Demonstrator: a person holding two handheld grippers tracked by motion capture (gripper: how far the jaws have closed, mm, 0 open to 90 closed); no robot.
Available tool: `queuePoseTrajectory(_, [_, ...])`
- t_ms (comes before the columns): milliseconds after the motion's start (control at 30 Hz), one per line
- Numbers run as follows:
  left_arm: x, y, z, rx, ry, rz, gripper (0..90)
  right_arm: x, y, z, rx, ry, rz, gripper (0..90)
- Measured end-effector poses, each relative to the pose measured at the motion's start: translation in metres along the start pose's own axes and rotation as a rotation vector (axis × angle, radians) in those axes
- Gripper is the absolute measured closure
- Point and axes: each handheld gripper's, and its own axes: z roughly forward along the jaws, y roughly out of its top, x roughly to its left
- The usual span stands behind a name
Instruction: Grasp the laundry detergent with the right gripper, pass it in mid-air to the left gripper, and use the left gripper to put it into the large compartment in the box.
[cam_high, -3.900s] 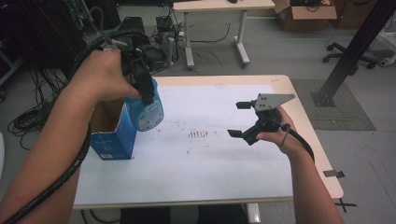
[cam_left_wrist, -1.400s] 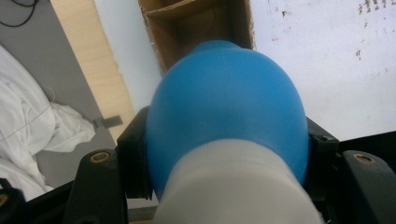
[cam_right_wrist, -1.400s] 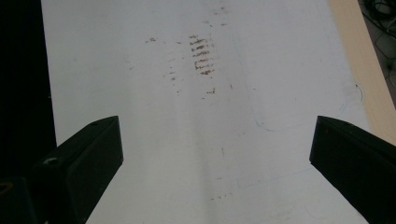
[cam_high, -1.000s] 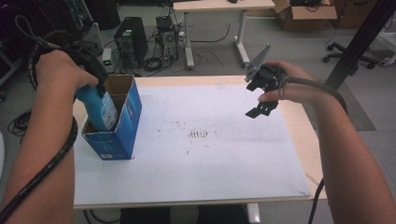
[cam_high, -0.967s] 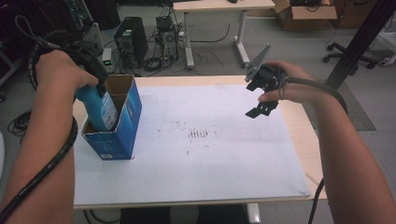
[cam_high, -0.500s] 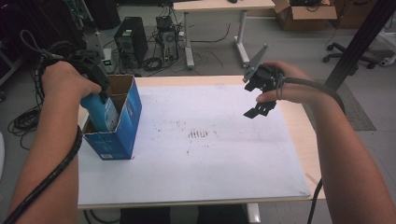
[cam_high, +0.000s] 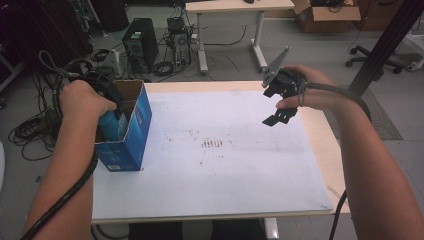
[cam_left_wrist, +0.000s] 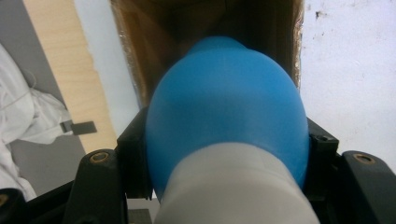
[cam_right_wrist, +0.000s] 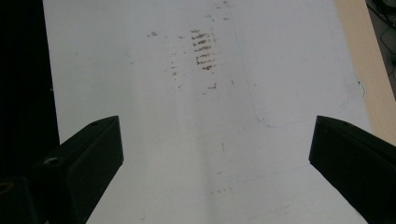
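A blue bottle (cam_left_wrist: 224, 107) with a pale grey band is clamped between the jaws of my left gripper (cam_left_wrist: 224, 140), which is shut on it. In the high view the bottle (cam_high: 111, 126) sits partly inside an open blue cardboard box (cam_high: 134, 131) at the table's left edge. The hand covers most of my left gripper (cam_high: 109, 107) there. The brown inside of the box (cam_left_wrist: 154, 42) lies just beyond the bottle. My right gripper (cam_high: 279, 111) is held above the table's back right, open and holding nothing. Below my right gripper (cam_right_wrist: 215, 140) lies the white sheet.
A white sheet (cam_high: 215, 175) covers the wooden table (cam_high: 330, 150), with dark smudges (cam_high: 212, 144) near the middle. Behind the table are a computer tower (cam_high: 140, 47), floor cables (cam_high: 30, 130), another desk (cam_high: 230, 7) and a black post (cam_high: 385, 45) at the right.
My left gripper has carried the blue bottle left and down into the box, sinking a little deeper over the last second. My right gripper rose toward the back right earlier and has barely moved since.
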Motion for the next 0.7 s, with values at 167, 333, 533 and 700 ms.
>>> queuePoseTrajectory(167, [0.0,0.0,0.007,0.002,-0.003,-0.004,37.5,-0.001,-0.001,0.001,0.0,0.001,0.001,3.0])
queuePoseTrajectory(333, [0.002,0.0,0.015,-0.002,-0.012,-0.007,37.5,0.0,-0.001,0.005,0.002,0.007,0.001,3.0])
queuePoseTrajectory(533, [0.002,-0.001,0.024,0.002,-0.013,-0.004,37.5,0.0,0.001,0.007,-0.002,0.005,-0.005,3.0])
queuePoseTrajectory(700, [0.004,-0.001,0.03,0.004,-0.018,-0.002,37.5,0.0,0.002,0.008,-0.003,0.007,-0.007,3.0])
